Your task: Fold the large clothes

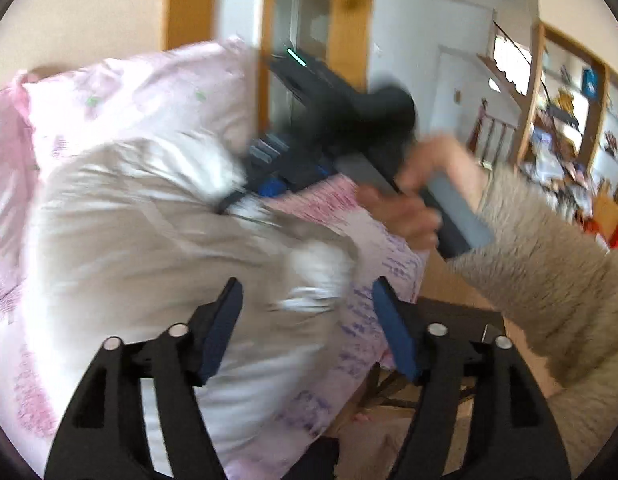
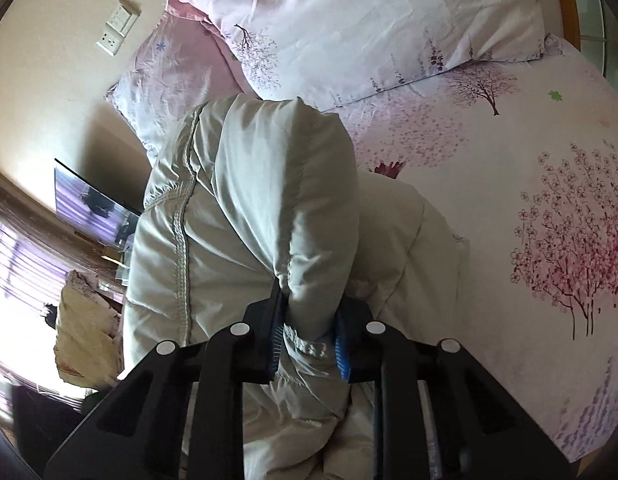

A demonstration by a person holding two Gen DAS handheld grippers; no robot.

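Hand-held gripper (image 2: 309,340) pinching jacket (image 2: 245,184) over floral bedsheet (image 2: 509,184)

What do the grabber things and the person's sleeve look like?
Both the left gripper and right gripper have black, angular fingers with round silver rivets and blue ribbed pads. The right gripper's handle is grey and black. The sleeve is fuzzy beige.

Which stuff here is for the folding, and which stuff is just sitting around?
For the folding:
puffy white jacket
right gripper, pinching the jacket
left gripper, open above it

Just sitting around:
pillow
flowery bedsheet
wall switch
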